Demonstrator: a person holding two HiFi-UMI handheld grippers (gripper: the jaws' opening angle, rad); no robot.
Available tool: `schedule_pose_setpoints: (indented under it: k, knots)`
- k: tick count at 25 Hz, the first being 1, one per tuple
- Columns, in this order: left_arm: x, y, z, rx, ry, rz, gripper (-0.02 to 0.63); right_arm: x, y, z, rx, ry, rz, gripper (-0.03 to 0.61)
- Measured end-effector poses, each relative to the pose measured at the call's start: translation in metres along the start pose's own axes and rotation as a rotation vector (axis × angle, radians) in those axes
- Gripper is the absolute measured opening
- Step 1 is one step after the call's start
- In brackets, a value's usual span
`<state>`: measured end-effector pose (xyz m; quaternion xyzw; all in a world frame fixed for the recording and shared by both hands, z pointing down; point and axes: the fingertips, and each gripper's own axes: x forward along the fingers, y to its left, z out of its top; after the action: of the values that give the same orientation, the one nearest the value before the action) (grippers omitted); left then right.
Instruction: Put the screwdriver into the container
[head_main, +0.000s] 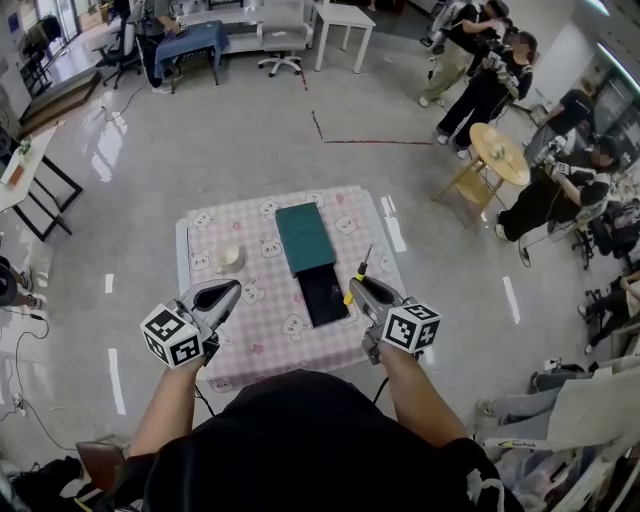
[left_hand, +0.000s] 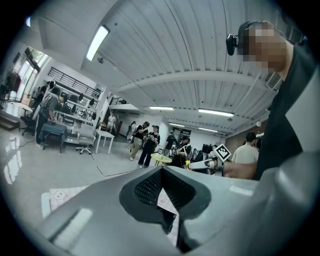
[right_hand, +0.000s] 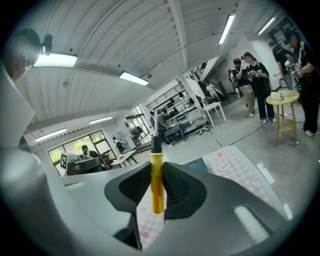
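A screwdriver (head_main: 353, 281) with a yellow handle and a thin dark shaft stands upright and is clamped in my right gripper (head_main: 357, 286). In the right gripper view the yellow handle (right_hand: 156, 181) sits squeezed between the two dark pads, with the shaft pointing up. The container (head_main: 305, 238) is a dark green box with a black open tray (head_main: 325, 295) toward me; it lies mid-table on the pink checked cloth, just left of the right gripper. My left gripper (head_main: 230, 293) hovers over the cloth's left side, shut and empty, and its pads (left_hand: 150, 187) meet.
A small cream round object (head_main: 229, 256) lies on the cloth near the left gripper. The table (head_main: 262, 330) is small, with bare floor on all sides. A round wooden side table (head_main: 498, 152) and several people stand far right.
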<state>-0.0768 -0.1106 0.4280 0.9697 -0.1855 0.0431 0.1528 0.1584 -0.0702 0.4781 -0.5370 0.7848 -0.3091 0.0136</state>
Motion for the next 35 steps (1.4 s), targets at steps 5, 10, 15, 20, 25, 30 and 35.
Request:
schedule_pose_setpoints:
  k: [5, 10, 15, 20, 25, 30, 35]
  knots:
    - [0.001, 0.008, 0.002, -0.001, 0.001, 0.005, 0.0, 0.009, -0.002, 0.003, 0.03, 0.003, 0.008, 0.106]
    - [0.001, 0.014, 0.001, -0.005, 0.002, 0.011, 0.0, 0.015, -0.003, 0.003, 0.029, 0.012, 0.012, 0.106]
    - [0.004, 0.017, 0.001, -0.007, 0.007, 0.014, 0.0, 0.02, -0.006, 0.003, 0.032, 0.022, 0.014, 0.106]
    - [0.003, 0.021, -0.002, -0.013, 0.008, 0.021, 0.0, 0.025, -0.008, -0.003, 0.038, 0.036, 0.017, 0.106]
    - [0.0, 0.025, -0.002, -0.018, 0.009, 0.032, 0.0, 0.032, -0.012, -0.005, 0.041, 0.052, 0.015, 0.106]
    - [0.0, 0.028, -0.003, -0.025, 0.008, 0.04, 0.0, 0.04, -0.018, -0.014, 0.047, 0.086, 0.017, 0.106]
    - [0.003, 0.028, -0.005, -0.03, 0.007, 0.042, 0.0, 0.047, -0.026, -0.027, 0.052, 0.117, 0.011, 0.106]
